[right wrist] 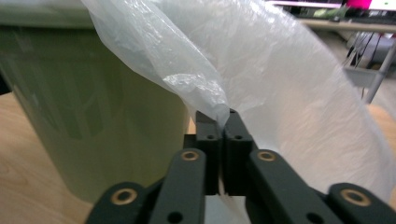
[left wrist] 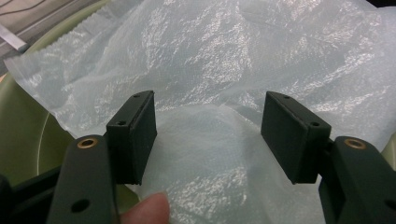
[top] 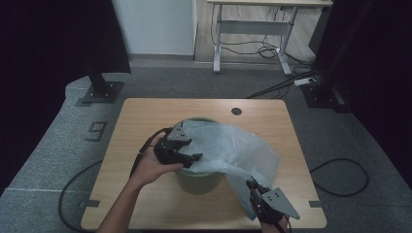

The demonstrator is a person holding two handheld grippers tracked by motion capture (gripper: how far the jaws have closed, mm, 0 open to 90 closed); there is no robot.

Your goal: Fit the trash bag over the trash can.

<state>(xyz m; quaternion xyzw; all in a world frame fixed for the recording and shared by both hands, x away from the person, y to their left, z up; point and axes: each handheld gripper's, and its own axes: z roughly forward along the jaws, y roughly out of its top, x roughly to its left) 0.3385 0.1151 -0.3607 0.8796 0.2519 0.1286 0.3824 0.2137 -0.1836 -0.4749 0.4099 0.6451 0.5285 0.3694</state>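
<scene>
A pale green bin stands in the middle of the wooden table. A clear plastic bag is draped over its top and hangs down its right side. My left gripper hovers at the bin's left rim; in the left gripper view it is open, with the crinkled bag lying beyond and below the jaws and the bin's rim at the left. My right gripper is low at the front right. In the right gripper view it is shut on a fold of the bag beside the bin.
A round cable hole sits near the table's far edge. Black stand bases flank the table on the carpet. A desk frame and floor cables lie behind and to the right.
</scene>
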